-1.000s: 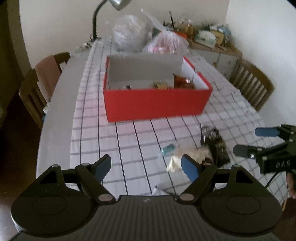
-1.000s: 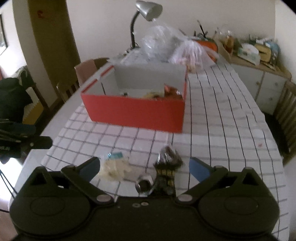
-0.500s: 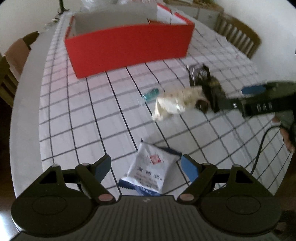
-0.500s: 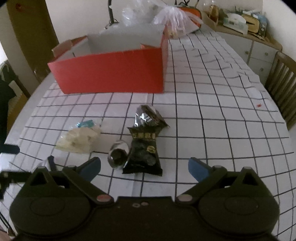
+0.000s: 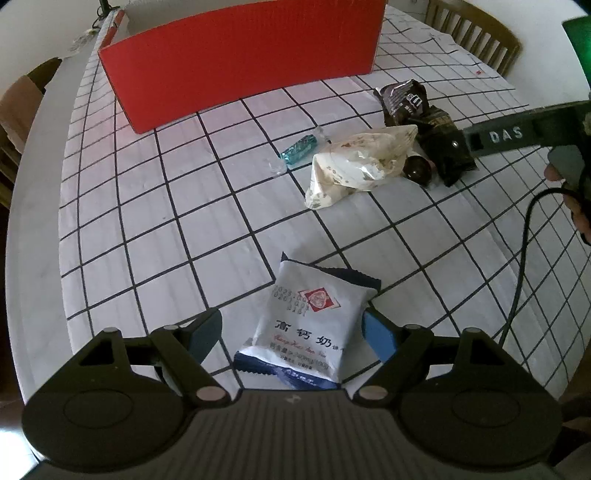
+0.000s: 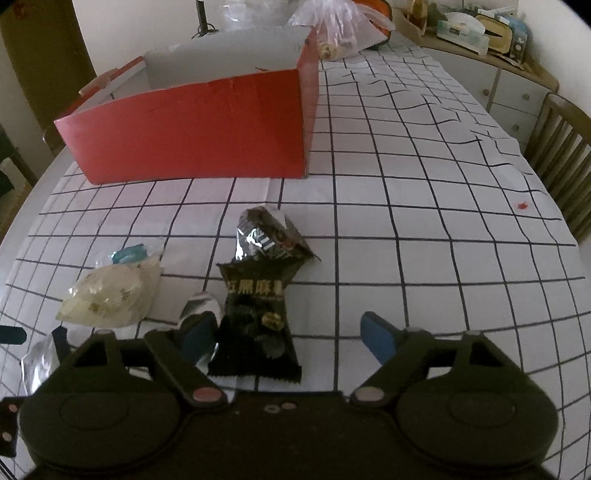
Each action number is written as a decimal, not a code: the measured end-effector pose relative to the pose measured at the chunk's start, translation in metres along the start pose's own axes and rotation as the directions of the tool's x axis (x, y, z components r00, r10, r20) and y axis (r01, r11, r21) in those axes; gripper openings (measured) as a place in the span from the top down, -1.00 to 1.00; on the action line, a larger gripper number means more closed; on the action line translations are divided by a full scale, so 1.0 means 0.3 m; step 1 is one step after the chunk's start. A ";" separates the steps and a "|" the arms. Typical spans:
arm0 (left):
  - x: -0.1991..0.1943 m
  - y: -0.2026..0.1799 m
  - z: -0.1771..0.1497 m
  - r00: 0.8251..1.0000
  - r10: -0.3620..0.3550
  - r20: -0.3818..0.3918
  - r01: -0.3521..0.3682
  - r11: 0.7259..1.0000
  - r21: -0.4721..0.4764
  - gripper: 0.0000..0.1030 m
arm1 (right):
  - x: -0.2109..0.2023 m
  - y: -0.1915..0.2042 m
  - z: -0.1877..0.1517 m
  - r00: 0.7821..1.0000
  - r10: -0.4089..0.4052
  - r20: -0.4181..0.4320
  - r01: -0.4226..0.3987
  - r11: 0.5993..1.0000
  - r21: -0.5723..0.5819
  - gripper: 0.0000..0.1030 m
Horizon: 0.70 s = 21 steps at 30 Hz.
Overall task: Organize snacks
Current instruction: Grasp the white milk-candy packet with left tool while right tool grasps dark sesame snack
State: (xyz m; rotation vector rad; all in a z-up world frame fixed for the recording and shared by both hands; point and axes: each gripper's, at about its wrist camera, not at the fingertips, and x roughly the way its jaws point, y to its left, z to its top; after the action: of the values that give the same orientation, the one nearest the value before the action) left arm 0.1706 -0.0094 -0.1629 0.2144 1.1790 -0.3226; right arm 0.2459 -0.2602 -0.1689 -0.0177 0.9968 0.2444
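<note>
A white and blue snack packet (image 5: pixel 310 321) lies flat on the checked tablecloth between the fingers of my left gripper (image 5: pixel 291 332). That gripper is open: the right pad is at the packet's edge and the left one stands apart. My right gripper (image 6: pixel 288 330) is low over a black snack packet (image 6: pixel 258 314). Its jaws are closing, the packet sits between them close to the left finger, and the right pad is still well clear. A dark crumpled packet (image 6: pixel 266 236), a foil-wrapped ball (image 6: pixel 199 306), a cream packet (image 6: pixel 110 291) and a teal candy (image 6: pixel 127 254) lie nearby.
The red cardboard box (image 6: pixel 192 136) stands open behind the snacks. Plastic bags (image 6: pixel 340 29) sit beyond it, and a sideboard (image 6: pixel 509 85) is at the far right. Wooden chairs (image 5: pixel 476 33) line the table's edge. A cable (image 5: pixel 524 240) hangs from the right hand (image 5: pixel 576 206).
Both grippers sank toward the table and tilted down. The white packet came between the left fingers. The right jaws narrowed around the black packet.
</note>
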 end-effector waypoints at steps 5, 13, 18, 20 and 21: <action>0.009 -0.007 -0.006 1.000 -0.004 0.002 0.004 1.000 0.000 -0.52 | 0.015 0.011 0.013 1.000 0.008 -0.003 -0.008 1.000 -0.002 -0.38; -0.003 -0.008 0.000 1.000 0.011 0.008 -0.011 1.000 -0.015 -0.11 | 0.021 0.020 0.012 1.000 0.019 -0.006 -0.019 1.000 0.002 -0.01; -0.012 0.002 -0.003 1.000 0.016 0.010 -0.015 0.998 -0.065 0.06 | 0.016 0.028 0.013 1.000 0.015 -0.005 -0.015 1.000 -0.006 0.30; -0.015 0.011 -0.004 1.000 0.014 0.011 -0.012 0.995 -0.101 0.07 | 0.012 0.027 0.010 1.000 0.011 -0.005 -0.011 1.000 -0.003 0.34; -0.016 0.015 -0.004 1.000 0.012 0.011 -0.011 0.993 -0.118 0.08 | 0.009 0.027 0.007 1.000 0.009 -0.003 -0.009 1.000 -0.002 0.37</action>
State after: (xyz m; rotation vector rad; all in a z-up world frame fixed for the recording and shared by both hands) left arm 0.1694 -0.0042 -0.1589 0.1156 1.1805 -0.2426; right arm 0.2473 -0.2515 -0.1691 -0.0156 1.0002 0.2536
